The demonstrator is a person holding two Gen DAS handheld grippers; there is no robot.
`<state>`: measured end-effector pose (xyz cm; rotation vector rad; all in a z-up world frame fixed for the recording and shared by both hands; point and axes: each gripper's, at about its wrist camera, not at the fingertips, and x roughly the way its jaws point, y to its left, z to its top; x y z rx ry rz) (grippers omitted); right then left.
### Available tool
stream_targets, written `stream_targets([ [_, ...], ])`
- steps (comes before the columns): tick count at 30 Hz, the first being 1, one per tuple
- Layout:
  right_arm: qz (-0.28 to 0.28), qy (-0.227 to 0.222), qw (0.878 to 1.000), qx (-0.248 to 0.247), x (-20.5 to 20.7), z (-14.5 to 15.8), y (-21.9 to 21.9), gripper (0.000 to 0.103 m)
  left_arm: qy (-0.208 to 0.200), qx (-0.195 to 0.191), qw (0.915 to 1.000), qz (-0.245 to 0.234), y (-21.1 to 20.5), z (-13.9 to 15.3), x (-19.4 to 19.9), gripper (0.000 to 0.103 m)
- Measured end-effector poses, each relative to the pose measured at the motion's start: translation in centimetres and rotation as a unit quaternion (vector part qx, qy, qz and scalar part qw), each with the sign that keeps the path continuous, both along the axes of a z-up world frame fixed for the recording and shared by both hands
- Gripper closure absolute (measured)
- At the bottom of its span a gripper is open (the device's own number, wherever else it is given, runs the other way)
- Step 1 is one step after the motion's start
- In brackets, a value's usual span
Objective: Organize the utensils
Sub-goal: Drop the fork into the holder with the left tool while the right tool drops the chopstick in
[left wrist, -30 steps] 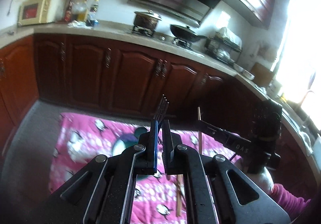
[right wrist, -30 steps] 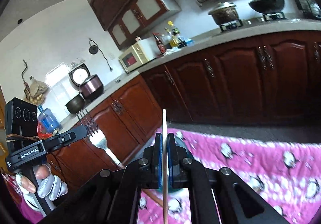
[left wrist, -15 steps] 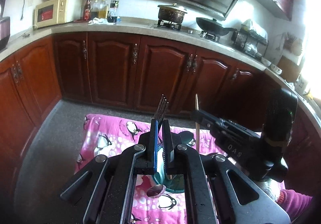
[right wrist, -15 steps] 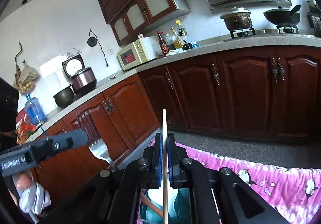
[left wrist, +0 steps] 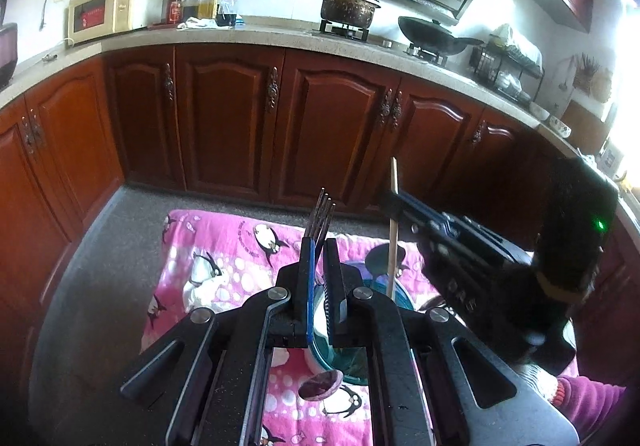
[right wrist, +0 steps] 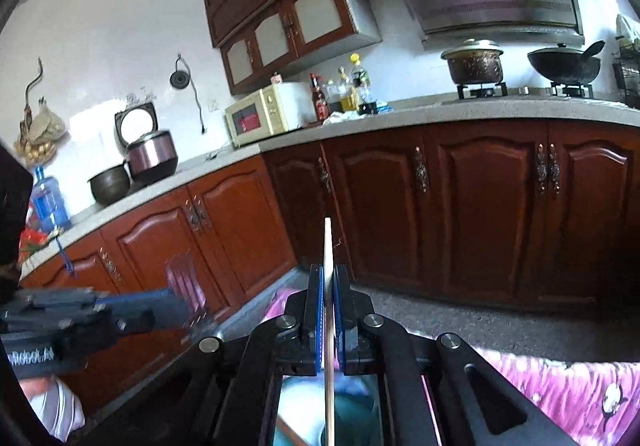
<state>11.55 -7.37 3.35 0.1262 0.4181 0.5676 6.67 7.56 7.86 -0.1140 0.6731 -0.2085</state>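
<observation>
So we've got both hands loaded right now: our left gripper (left wrist: 318, 246) is clamped tight on a fork (left wrist: 320, 218), tines sticking up, and our right gripper (right wrist: 328, 282) is pinched on a single chopstick (right wrist: 328, 246), also standing upright. Both are hovering just above the teal cup (left wrist: 360, 326), which sits on the pink penguin cloth (left wrist: 224, 258) in front of the cabinets. Looks like the cup is where everything's meant to go, so we'd call this roughly midway: two pieces picked up but neither is in the cup yet. A spoon (left wrist: 320, 390) is lying on the cloth just beside the cup, on our side, so that's left too. We can't really tell what's already inside the cup.
</observation>
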Motion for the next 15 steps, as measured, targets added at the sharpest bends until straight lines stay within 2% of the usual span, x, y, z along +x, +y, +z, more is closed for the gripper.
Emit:
stream_targets([
  [5, 0.016, 0.012, 0.999, -0.036, -2.2, -0.5, -1.1, 0.099, 0.011, -0.006, 0.9999, -0.001, -0.2, -1.0, -0.4, 0.100],
  [10, 0.022, 0.060, 0.996, -0.064, -2.5, -2.1, -2.1, 0.099, 0.033, -0.012, 0.9994, 0.005, -0.7, -2.7, -0.4, 0.100],
  [15, 0.026, 0.101, 0.993, -0.054, -2.5, -2.5, -3.6, 0.098, 0.044, -0.015, 0.9989, 0.011, -1.4, -3.6, -0.5, 0.100],
])
